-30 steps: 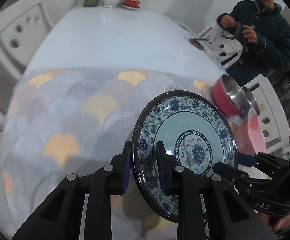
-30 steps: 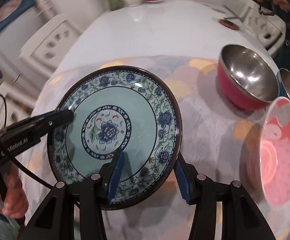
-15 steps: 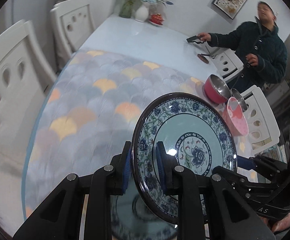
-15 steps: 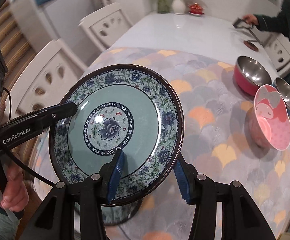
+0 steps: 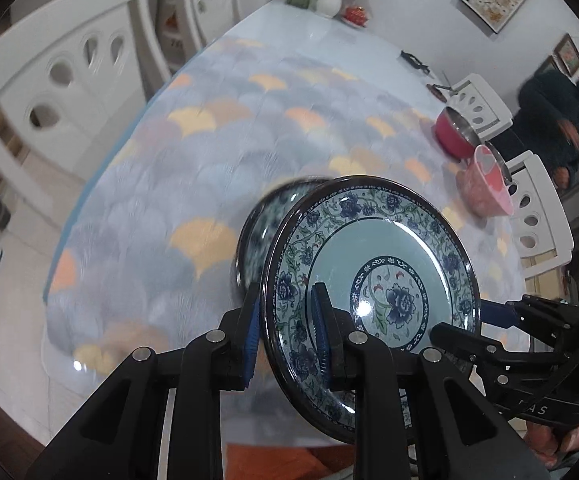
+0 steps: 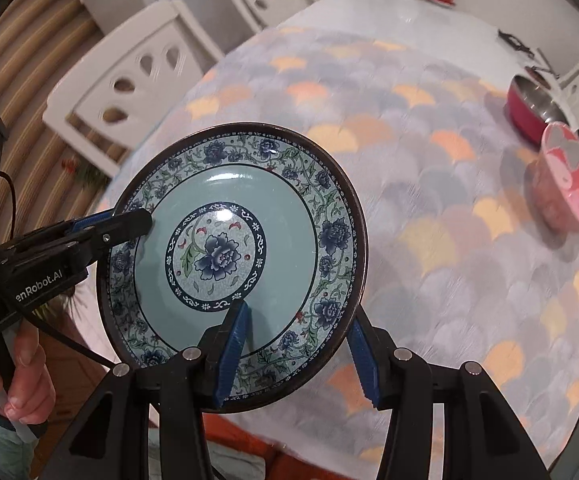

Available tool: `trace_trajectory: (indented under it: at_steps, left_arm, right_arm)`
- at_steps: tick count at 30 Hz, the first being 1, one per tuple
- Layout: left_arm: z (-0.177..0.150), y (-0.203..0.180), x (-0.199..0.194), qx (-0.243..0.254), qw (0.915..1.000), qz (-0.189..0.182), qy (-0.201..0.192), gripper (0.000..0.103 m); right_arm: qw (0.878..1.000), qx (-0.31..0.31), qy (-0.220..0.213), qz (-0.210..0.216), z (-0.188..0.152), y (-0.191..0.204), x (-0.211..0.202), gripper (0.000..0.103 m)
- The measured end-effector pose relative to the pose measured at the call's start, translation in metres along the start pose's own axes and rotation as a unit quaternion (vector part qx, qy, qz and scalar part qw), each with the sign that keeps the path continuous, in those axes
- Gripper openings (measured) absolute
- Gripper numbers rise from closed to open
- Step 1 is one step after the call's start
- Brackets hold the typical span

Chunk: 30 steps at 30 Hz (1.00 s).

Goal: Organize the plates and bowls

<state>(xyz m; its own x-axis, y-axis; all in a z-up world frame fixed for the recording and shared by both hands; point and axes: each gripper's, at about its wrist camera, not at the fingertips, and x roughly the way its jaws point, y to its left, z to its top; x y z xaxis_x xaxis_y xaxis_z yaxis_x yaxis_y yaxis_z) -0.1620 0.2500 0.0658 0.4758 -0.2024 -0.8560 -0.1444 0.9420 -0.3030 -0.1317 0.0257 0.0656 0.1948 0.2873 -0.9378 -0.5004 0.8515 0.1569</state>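
Plate [image 6: 233, 256], glazed, rigid and likely breakable, hung above the bench [image 6: 429, 184], clamped at opposite rims by left hand-held gripper [image 5: 285, 332] and right hand-held gripper [image 6: 297, 356]; rim holds looked safest.

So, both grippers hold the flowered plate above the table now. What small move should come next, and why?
Probably lower the flowered plate onto the matching plate that shows behind it. The left gripper and the right gripper both clamp its rim, it hangs tilted over the table, and the bowls stand far off.
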Motion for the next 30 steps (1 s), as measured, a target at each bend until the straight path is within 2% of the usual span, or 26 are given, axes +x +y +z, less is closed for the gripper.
trace_trajectory:
  at_steps: [6,15,25,28,30]
  left_arm:
    - [-0.012,0.005,0.008,-0.004,0.9999,0.009,0.01,0.02]
    - [-0.012,0.004,0.025,0.003,0.9995,0.017,0.025,0.02]
    - [0.001,0.004,0.031,0.012,0.9993,0.022,0.026,0.02]
    - [0.005,0.006,0.032,0.0,0.9994,0.026,0.023,0.026]
    - [0.009,0.009,0.033,-0.012,0.9995,0.022,0.019,0.026]
  right_arm:
    - [1.0,-0.004,0.024,-0.001,-0.005,0.006,0.015,0.049]
    - [0.998,0.011,0.06,-0.003,-0.003,-0.001,0.037,0.049]
    - [0.998,0.022,0.065,0.004,0.004,-0.003,0.045,0.049]
    - [0.997,0.03,0.065,0.004,0.005,-0.005,0.046,0.049]
    - [0.998,0.036,0.053,-0.001,0.008,-0.007,0.041,0.049]
